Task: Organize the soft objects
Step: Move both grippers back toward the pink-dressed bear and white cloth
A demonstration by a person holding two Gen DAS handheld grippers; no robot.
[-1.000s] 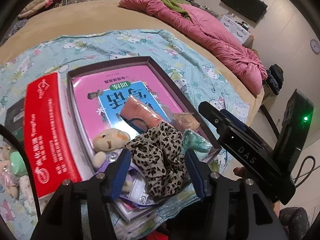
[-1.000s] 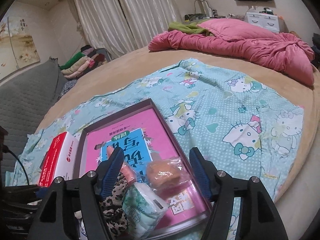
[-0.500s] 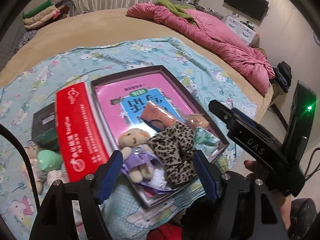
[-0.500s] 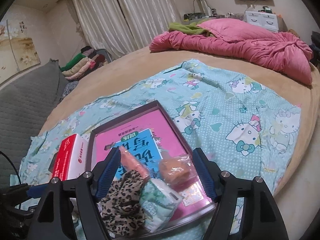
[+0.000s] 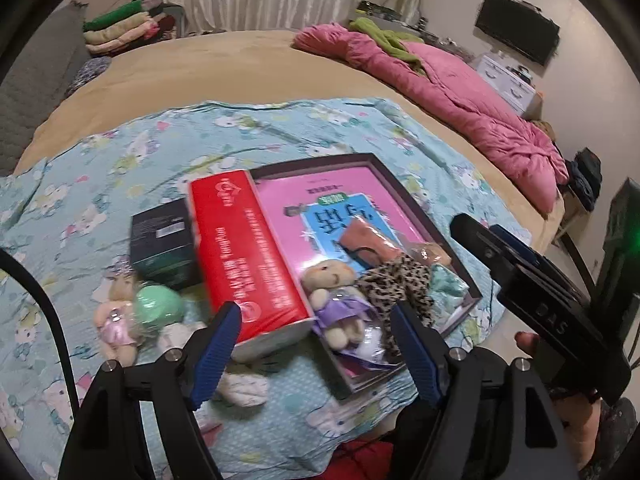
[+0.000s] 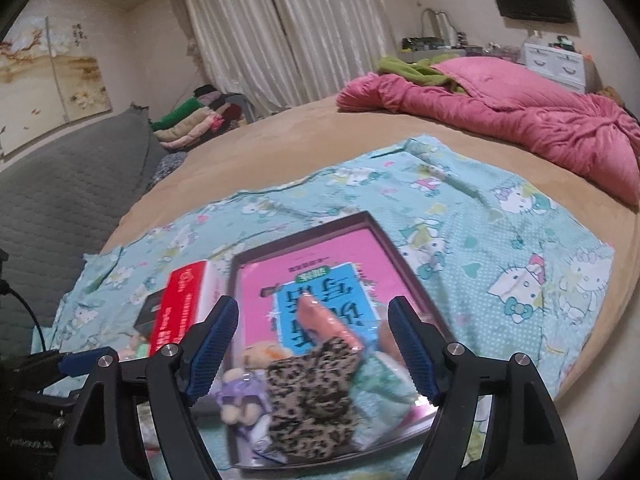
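A dark shallow tray point(image 5: 384, 162) point(image 6: 404, 256) lies on the blue cartoon sheet. It holds a pink book, a bear in a purple dress point(image 5: 336, 296) point(image 6: 240, 396), a leopard-print cloth point(image 5: 396, 284) point(image 6: 312, 392), an orange pouch point(image 5: 366, 240) and a teal packet point(image 5: 446, 284). Left of the tray lie a second small bear point(image 5: 114, 320), a green ball point(image 5: 158, 306) and a white soft item point(image 5: 240, 390). My left gripper point(image 5: 316, 356) is open and empty above the tray's near left corner. My right gripper point(image 6: 314, 350) is open and empty above the tray.
A red and white box point(image 5: 248, 256) lies against the tray's left side, with a dark box point(image 5: 164, 244) beyond it. A pink quilt point(image 5: 440, 92) is heaped at the far right of the bed. Folded clothes point(image 6: 192, 120) are stacked at the back.
Both grippers have drawn back and up from the tray, and the left view has swung left. The bear in the purple dress, hidden a second ago, now lies in the tray.
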